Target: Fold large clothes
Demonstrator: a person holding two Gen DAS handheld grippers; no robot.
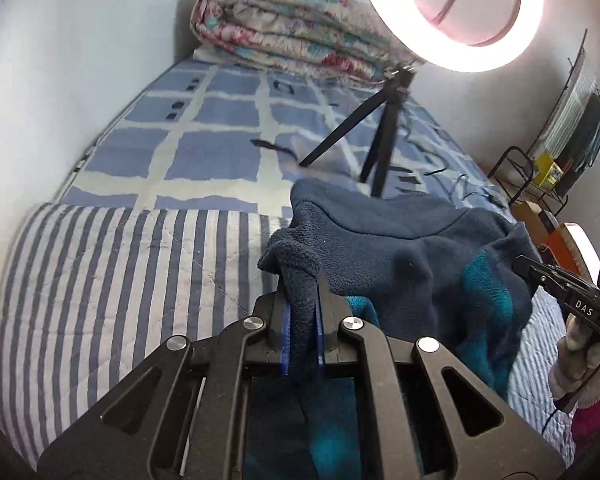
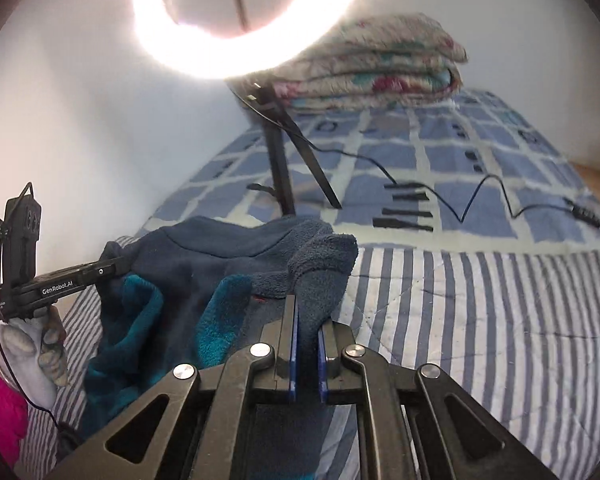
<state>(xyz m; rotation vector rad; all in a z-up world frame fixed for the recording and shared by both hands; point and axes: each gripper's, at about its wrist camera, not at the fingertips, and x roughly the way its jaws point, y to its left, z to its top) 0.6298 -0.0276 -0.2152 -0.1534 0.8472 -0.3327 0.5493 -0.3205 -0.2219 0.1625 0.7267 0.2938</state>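
Left wrist view: left hand-held gripper [image 1: 302,300] clamped on navy fleece garment [image 1: 400,248] | right hand-held gripper [image 2: 306,320] clamped likewise | garment held over striped bed [image 1: 120,280], ring light [image 1: 452,12] at 1 o'clock.

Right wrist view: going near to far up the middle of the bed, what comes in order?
Right gripper shut on the fleece garment → striped quilt → blue checked sheet → tripod → folded floral blanket → ring light.
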